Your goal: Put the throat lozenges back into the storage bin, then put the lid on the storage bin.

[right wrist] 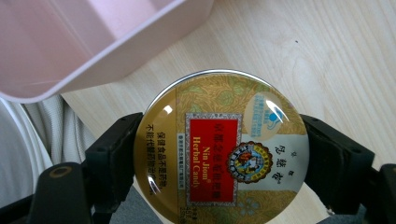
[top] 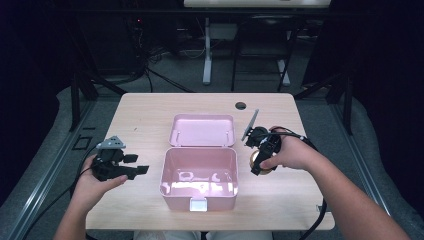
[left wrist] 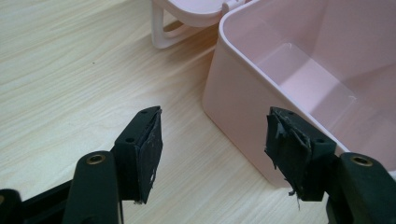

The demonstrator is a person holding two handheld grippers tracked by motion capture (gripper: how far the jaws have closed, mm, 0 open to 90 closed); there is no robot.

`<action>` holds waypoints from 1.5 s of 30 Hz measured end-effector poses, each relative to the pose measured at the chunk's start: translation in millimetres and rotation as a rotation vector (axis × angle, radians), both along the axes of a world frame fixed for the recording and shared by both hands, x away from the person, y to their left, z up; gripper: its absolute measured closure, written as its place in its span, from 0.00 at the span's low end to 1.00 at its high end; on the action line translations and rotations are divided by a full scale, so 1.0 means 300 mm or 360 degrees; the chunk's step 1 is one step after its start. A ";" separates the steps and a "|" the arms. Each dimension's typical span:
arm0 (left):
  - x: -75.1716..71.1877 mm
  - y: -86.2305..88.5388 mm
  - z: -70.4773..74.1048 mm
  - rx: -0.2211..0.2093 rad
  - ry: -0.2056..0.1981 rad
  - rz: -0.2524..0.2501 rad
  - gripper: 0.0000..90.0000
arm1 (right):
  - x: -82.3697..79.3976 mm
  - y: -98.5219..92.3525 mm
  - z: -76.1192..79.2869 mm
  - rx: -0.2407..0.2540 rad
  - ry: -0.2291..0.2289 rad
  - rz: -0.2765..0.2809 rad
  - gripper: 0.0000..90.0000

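A: Two tools over the bench [top: 150, 107]. Right tool [top: 261, 155] clamped on a round candy tin [right wrist: 219, 149], one jaw at each side of its rim.

B: Label on the tin?

A: Gold lid, red panel reading "Nin Jiom Herbal Candy", lid face turned toward the right gripper view's camera. In the high view, just a glimpse of gold under the right hand [top: 290, 152], to the right of the pink box [top: 199, 192] and near it, not touching. Lifted or resting on the bench: hard to tell.

B: And the box?

A: Open, in the middle of the bench. Lid [top: 202, 130] folded back flat on the far side. Inside, a bare glossy floor with a low step along one side.

B: Left tool?

A: Left tool [left wrist: 212, 151] spread wide, holding nothing. Worn black pads [left wrist: 150, 154] on the inner faces, the one on the right ragged at the edges. Aimed at the near left corner of the box, one jaw in front of the box wall, no contact visible. From above, left tool well left of the box, held in the left hand [top: 92, 182].
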State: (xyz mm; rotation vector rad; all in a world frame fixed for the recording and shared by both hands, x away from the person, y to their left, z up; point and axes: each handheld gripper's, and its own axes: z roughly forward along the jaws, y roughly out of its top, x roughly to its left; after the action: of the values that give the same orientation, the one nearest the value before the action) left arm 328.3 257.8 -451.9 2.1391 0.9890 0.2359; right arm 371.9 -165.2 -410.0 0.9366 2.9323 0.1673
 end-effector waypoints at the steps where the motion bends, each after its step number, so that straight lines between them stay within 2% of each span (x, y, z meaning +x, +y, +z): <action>1: 0.000 -0.001 -0.001 -0.0002 0.0003 0.0001 0.40 | 0.001 0.004 0.004 -0.0003 0.0000 0.0008 0.22; 29: 0.001 0.001 -0.003 0.0007 0.0011 -0.0001 0.40 | 0.003 0.118 0.062 0.0005 -0.0023 0.0201 0.22; 45: 0.002 0.005 -0.003 -0.0003 0.0010 0.0004 0.40 | -0.001 0.186 0.066 -0.0011 -0.0026 0.0299 0.22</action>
State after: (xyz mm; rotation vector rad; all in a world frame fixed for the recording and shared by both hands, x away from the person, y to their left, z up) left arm 328.8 259.3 -452.7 2.1382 0.9954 0.2293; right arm 371.5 -109.5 -390.2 0.6545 3.0004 0.1723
